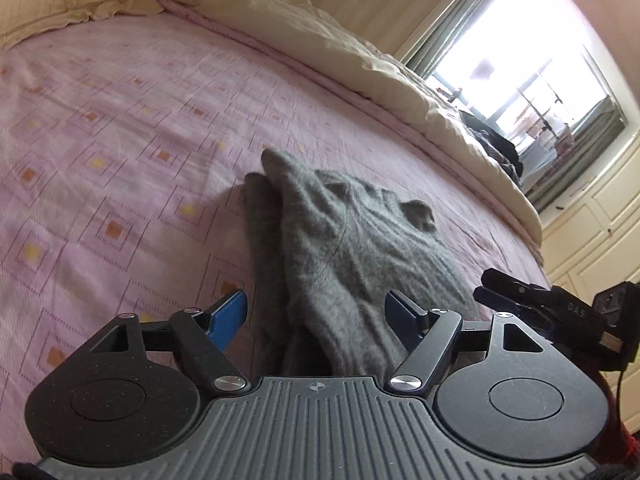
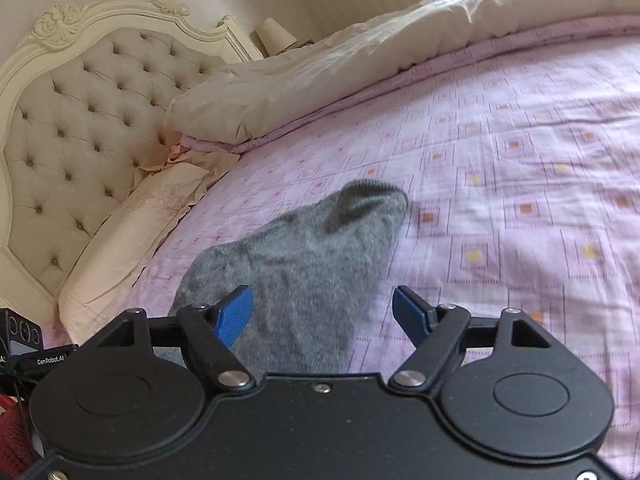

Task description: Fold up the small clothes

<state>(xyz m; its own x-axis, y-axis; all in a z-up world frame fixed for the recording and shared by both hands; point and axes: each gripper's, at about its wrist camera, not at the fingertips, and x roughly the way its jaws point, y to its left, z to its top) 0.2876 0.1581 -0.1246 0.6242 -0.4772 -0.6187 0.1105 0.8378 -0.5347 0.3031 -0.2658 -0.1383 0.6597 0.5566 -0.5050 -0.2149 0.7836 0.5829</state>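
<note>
Grey garment between both sets of spread jaws

Fuzzy grey knit garment (image 1: 352, 256) lies flat on the pink bedsheet with small orange and yellow squares (image 1: 100, 152), partly folded, a narrow layer sticking out along its left edge in the left wrist view. Left gripper (image 1: 318, 314) has its jaws released and spread wide; the garment's near end runs up between the blue finger pads (image 1: 229, 316) toward the gripper body, with neither pad clearly touching the cloth. Right gripper (image 2: 324, 312) also released, jaws wide apart. In the right wrist view the same garment (image 2: 296, 256) sits mostly toward the left pad (image 2: 234, 314), its right edge running diagonally through the gap; the right pad is over bare sheet. Ribbed dark cuff (image 2: 372, 192) at the far end curls up slightly. The right gripper's black tip shows at the right edge of the left wrist view, just beside the garment's near corner.

Open sheet lies left of and beyond the garment. Rumpled cream duvet (image 1: 360, 52) runs along the far side, well apart from the garment. Cream pillow (image 2: 132, 240) and tufted beige headboard (image 2: 80, 120) are off to the left. Bright window (image 1: 520, 72) beyond the duvet.
</note>
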